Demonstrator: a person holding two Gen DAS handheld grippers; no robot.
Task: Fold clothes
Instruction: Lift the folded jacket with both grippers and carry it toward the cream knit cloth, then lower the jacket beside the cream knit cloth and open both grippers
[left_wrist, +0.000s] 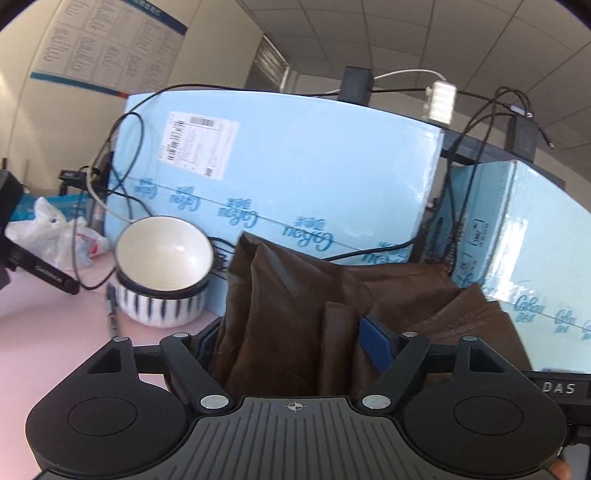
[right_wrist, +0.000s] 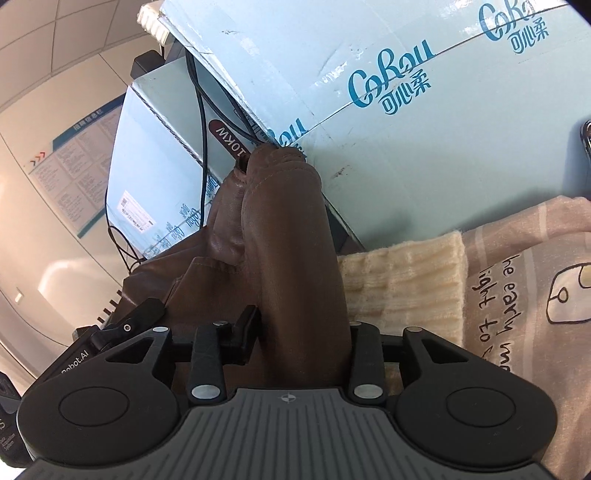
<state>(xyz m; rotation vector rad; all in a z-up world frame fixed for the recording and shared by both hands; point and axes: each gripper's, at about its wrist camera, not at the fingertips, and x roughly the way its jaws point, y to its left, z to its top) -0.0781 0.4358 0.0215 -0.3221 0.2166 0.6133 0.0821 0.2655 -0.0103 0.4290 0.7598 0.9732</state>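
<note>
A dark brown garment (left_wrist: 295, 317) is bunched between the fingers of my left gripper (left_wrist: 291, 343), which is shut on it and holds it up off the pink table (left_wrist: 44, 332); a blue pad (left_wrist: 375, 343) shows on the right finger. In the right wrist view the same brown garment (right_wrist: 295, 266) rises in a thick fold out of my right gripper (right_wrist: 299, 343), which is shut on it. Most of both grippers' fingertips are hidden by the cloth.
Two stacked bowls (left_wrist: 162, 273) and a pen (left_wrist: 111, 310) stand left of the garment, with black cables (left_wrist: 122, 155) and a plastic bag (left_wrist: 48, 236). Light blue cartons (left_wrist: 280, 173) form a wall behind. A cream knit (right_wrist: 402, 280) and a pink printed cloth (right_wrist: 532, 302) lie at right.
</note>
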